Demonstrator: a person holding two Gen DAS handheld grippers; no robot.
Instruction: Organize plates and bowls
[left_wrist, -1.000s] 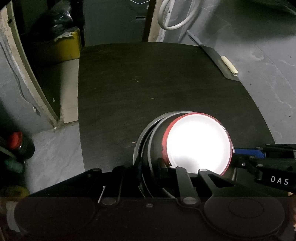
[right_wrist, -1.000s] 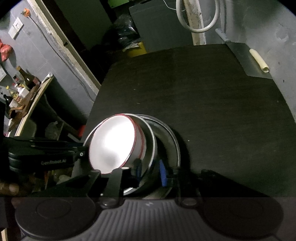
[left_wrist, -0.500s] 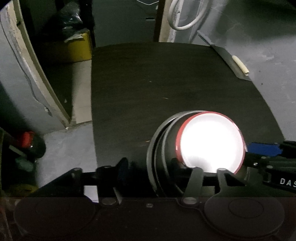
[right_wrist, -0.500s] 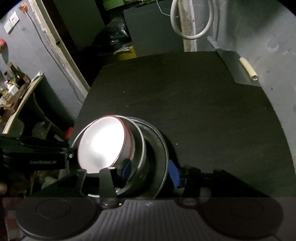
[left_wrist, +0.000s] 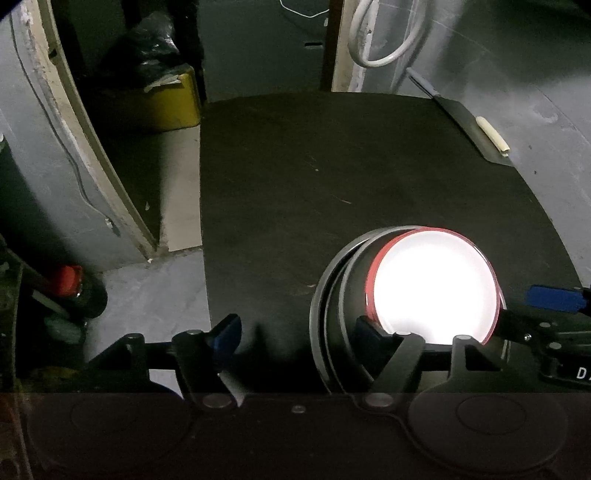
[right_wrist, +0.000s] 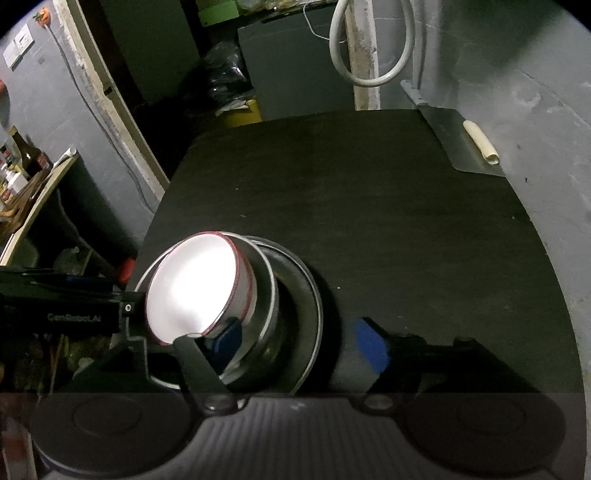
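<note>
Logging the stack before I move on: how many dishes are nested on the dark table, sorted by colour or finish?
White bowl with a red rim: 1
Steel bowl: 1
Steel plate or shallow pan under them: 1
Total: 3 dishes, nested in one stack near the table's front edge.

dim room | glare blows out white bowl (left_wrist: 434, 286) (detail lost) | fisheye bending at edges

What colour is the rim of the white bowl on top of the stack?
Red, a thin band around the white bowl, clearest in the left wrist view.
</note>
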